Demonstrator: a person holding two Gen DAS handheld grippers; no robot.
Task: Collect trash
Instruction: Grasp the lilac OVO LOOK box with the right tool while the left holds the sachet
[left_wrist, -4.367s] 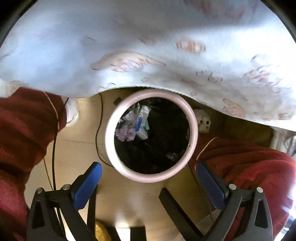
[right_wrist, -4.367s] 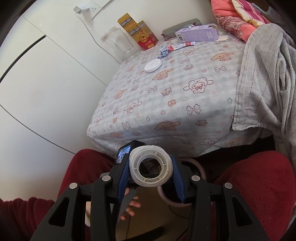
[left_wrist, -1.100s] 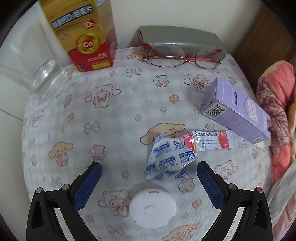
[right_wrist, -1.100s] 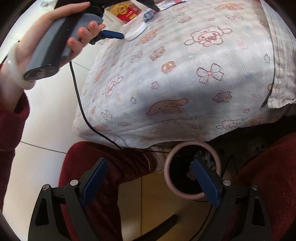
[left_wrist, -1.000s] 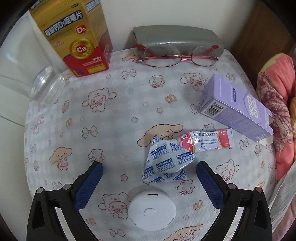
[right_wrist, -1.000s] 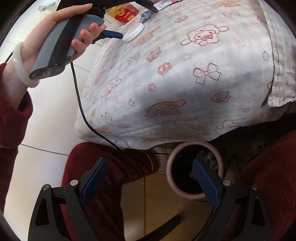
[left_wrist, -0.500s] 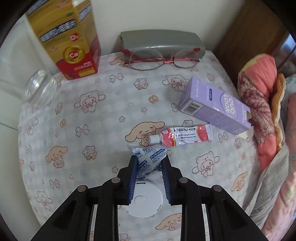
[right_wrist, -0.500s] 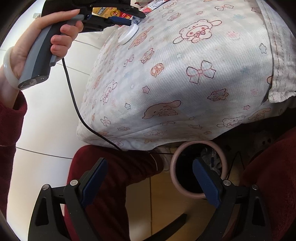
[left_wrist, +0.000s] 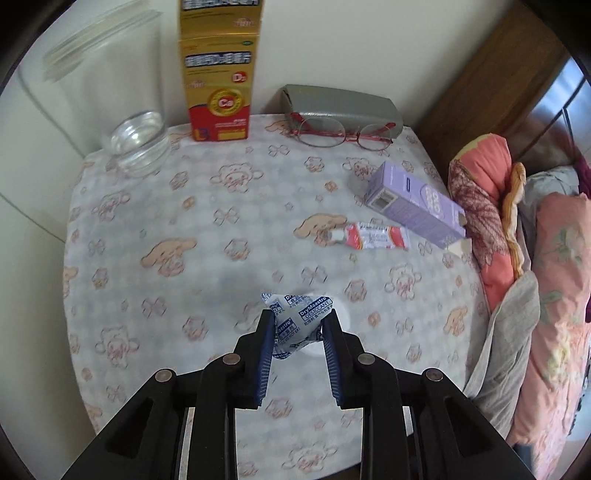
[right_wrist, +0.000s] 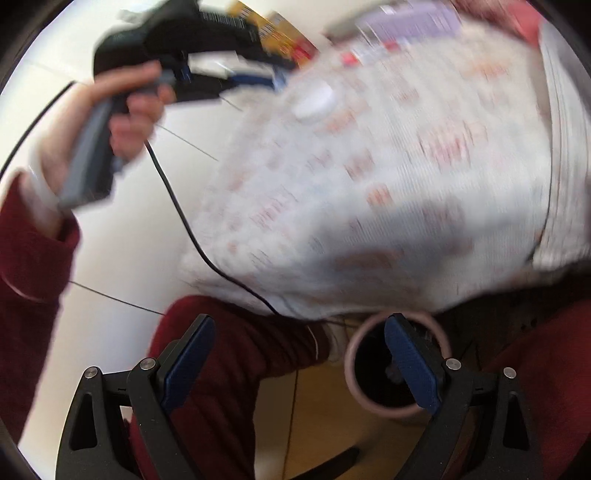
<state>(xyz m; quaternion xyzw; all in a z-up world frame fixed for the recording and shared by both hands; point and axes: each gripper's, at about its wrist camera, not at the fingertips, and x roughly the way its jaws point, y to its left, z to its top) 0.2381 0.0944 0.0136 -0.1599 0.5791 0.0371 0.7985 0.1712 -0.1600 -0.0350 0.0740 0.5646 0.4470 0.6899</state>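
My left gripper (left_wrist: 298, 320) is shut on a white and blue desiccant packet (left_wrist: 301, 318) and holds it above the patterned tablecloth (left_wrist: 207, 236). A red and white tube (left_wrist: 369, 236) lies on the cloth beyond it, next to a purple box (left_wrist: 417, 205). My right gripper (right_wrist: 299, 345) is open and empty, low over the floor. Its right finger stands in front of the pink-rimmed trash bin (right_wrist: 397, 369) under the table edge. The right wrist view is blurred; it shows the left gripper (right_wrist: 275, 79) at the upper left.
A white round lid (left_wrist: 341, 319) lies partly hidden behind the packet. A yellow and red box (left_wrist: 218, 70), a clear glass jar (left_wrist: 136, 144), red glasses (left_wrist: 340, 129) and a grey case (left_wrist: 340, 103) stand at the back. Folded bedding (left_wrist: 517, 258) lies on the right.
My left gripper closed on the desiccant packet and lifted it off the cloth, drawing back from the table. The right gripper, earlier holding a tape roll, is open and is swinging, blurring its view.
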